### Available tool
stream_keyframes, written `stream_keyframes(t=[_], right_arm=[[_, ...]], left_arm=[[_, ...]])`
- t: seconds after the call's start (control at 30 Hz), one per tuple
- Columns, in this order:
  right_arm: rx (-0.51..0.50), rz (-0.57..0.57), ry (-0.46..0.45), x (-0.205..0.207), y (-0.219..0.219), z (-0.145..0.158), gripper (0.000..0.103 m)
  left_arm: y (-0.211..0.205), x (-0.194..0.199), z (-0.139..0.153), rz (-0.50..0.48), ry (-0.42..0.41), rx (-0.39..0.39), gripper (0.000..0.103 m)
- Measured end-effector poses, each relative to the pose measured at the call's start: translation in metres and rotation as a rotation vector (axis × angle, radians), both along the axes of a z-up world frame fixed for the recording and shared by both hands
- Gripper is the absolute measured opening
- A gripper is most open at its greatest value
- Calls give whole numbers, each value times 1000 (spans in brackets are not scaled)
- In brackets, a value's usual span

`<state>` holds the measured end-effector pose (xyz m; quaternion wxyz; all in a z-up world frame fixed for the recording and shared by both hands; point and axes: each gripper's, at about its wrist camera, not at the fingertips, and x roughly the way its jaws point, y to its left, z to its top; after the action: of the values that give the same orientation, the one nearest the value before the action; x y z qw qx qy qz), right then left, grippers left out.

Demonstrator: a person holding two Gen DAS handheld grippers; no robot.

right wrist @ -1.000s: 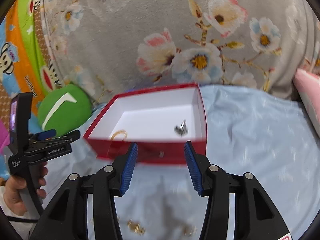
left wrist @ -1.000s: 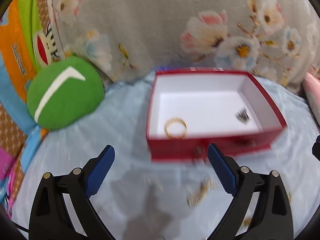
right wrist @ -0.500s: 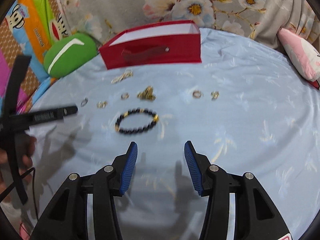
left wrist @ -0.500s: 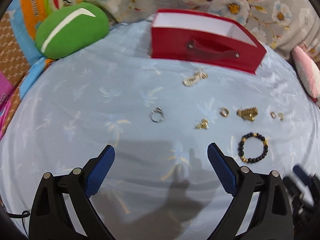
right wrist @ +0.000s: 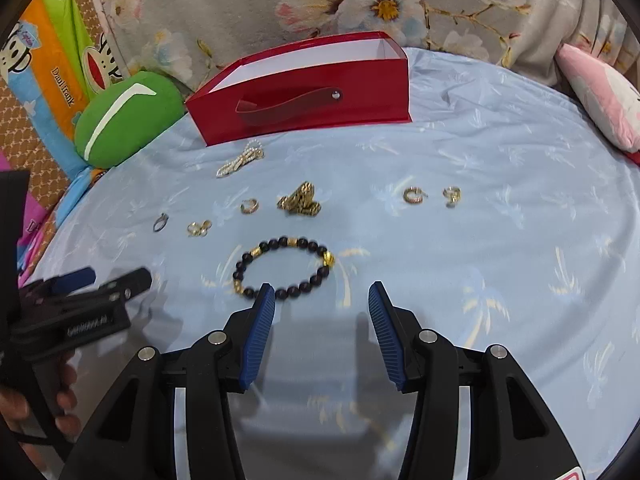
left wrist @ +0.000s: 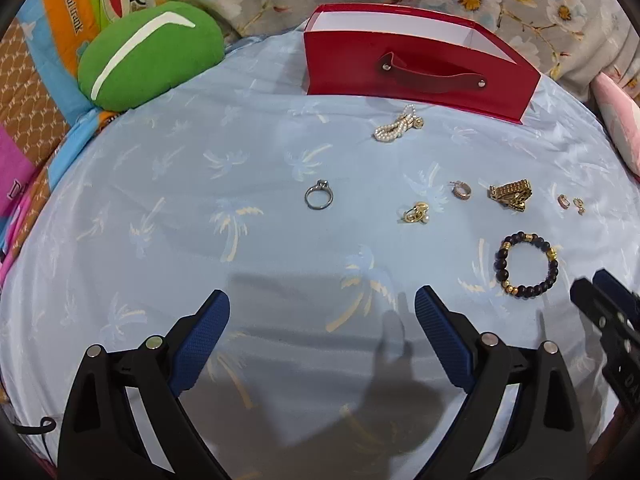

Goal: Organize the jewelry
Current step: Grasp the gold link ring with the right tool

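Note:
Jewelry lies scattered on a light blue cloth (left wrist: pixel 200 160) before a red box (left wrist: pixel 416 68) (right wrist: pixel 304 92). A silver ring (left wrist: pixel 319 196) (right wrist: pixel 160 222) sits left of centre, ahead of my left gripper (left wrist: pixel 322 304), which is open and empty. A black and gold bead bracelet (right wrist: pixel 284 266) (left wrist: pixel 526 264) lies just beyond my right gripper (right wrist: pixel 322 296), also open with nothing between its fingers. A pearl piece (left wrist: pixel 398 126) (right wrist: pixel 240 160), a gold chain heap (left wrist: pixel 512 194) (right wrist: pixel 300 200) and several small gold earrings (left wrist: pixel 416 212) (right wrist: pixel 414 195) lie between.
A green cushion (left wrist: pixel 148 56) (right wrist: pixel 128 116) rests at the back left beside colourful printed fabric. A flowered grey pillow (right wrist: pixel 360 4) backs the box. A pink plush (right wrist: pixel 604 96) sits at the right edge. A hand (right wrist: pixel 36 408) holds the left gripper's handle.
Both grippers pulled back and down from over the red box. The views now take in the jewelry on the cloth instead of the box interior. Neither gripper's jaws changed.

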<state>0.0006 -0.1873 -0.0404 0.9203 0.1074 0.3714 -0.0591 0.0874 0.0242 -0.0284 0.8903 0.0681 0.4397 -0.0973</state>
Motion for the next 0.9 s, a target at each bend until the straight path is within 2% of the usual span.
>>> stream_keyframes(t=[0.47,0.67,0.77,0.83,0.9], right_arm=[[-25,12,-18,68,0,4,49],[9,15,13,92,-4,-2,46],[19,24,34,98,-2,-8,40],[20,34,52,100,0,-12,26],[25,34,50,101,1,-12,24]], left_arm=[[16,12,0,52,-3,-22,91],[26,20,0,76,-2,-27,91],[30,23,0,86,-1,-33,91],[34,26,0,97,0,-40,91],[39,28,0,106,1,-46,91]])
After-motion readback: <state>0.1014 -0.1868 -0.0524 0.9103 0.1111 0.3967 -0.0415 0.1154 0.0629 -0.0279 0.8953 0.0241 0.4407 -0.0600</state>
